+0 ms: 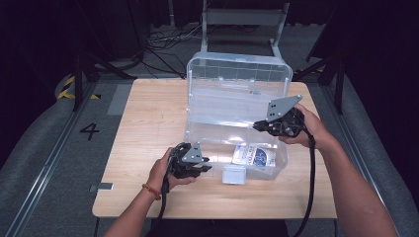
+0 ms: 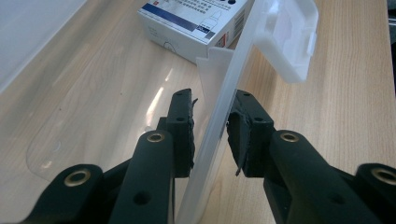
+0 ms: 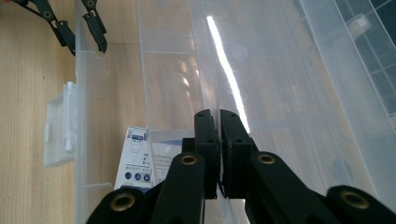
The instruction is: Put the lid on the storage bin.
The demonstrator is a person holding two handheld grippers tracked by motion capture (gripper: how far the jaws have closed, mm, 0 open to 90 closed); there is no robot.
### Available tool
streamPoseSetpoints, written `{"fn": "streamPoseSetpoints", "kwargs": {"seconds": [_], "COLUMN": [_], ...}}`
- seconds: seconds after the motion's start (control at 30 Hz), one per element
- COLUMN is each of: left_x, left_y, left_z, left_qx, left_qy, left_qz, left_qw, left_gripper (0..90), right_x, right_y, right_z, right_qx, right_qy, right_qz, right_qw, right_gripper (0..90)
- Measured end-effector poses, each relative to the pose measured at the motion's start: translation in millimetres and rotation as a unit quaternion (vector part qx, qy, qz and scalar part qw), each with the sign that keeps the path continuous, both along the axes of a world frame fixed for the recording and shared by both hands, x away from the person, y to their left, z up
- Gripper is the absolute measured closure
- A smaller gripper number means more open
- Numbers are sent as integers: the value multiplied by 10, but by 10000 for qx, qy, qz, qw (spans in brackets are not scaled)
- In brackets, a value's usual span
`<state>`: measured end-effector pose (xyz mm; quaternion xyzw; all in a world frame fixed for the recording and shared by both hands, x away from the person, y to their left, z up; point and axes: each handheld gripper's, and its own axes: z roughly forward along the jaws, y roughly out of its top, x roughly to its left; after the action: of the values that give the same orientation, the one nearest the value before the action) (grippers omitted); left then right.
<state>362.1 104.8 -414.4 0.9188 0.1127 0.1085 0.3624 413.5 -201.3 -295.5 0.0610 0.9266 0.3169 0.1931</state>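
You've got the clear plastic bin (image 1: 236, 123) sitting at the middle of the wooden table (image 1: 148, 123), pushed a touch toward three o'clock, and its lid (image 1: 239, 81) stands raised at the twelve o'clock side, so I'd call the opening part done. Inside, at the six o'clock end of the floor, lies the white and blue carton (image 1: 254, 156), flat on its face, so the packing looks done too. Just outside that near wall, the white latch (image 1: 233, 174) hangs loose, not clicked onto anything.

Your right gripper (image 1: 262, 126) is at the three o'clock rim, and in the right gripper view its jaws are pressed tight together on the thin clear wall (image 3: 219, 140) of the bin, clamping it. Your left gripper (image 1: 201, 167) is down at the seven o'clock corner: its jaws straddle the near wall (image 2: 212, 135), one inside, one outside, with a gap showing on each side, so it's parted and not yet biting.

My read: you're steadying the bin on both sides. What's left is bringing the lid down and snapping that latch home.
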Motion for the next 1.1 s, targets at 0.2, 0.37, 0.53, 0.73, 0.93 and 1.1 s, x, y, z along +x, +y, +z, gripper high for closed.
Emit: {"fn": "streamPoseSetpoints", "kwargs": {"seconds": [0.2,0.37,0.53,0.73,0.93,1.1], "left_x": [-5,-10,-45,-59,-84,-89], "left_y": [0,-1,-7,1,47,74], "left_z": [-3,-4,-19,-11,28,47], "left_qx": [26,26,48,-23,1,-2], "left_qy": [-80,-100,-264,-303,-300,-278], "left_qz": [-49,-32,-2,30,84,92], "left_qw": [10000,9999,9996,9995,9995,9996], "left_gripper": [710,706,692,691,713,711], "right_x": [-49,-97,-133,-144,-152,-169], "right_y": [-22,-33,-39,-57,-58,-57], "right_z": [-32,-60,-83,-94,-103,-103], "right_qx": [71,82,112,151,169,128], "right_qy": [-1,-3,-19,-22,6,-37], "right_qz": [1,59,49,46,50,16], "right_qw": [10000,9999,9999,9999,9998,9999], "right_gripper": [873,870,860,857,855,852]}}
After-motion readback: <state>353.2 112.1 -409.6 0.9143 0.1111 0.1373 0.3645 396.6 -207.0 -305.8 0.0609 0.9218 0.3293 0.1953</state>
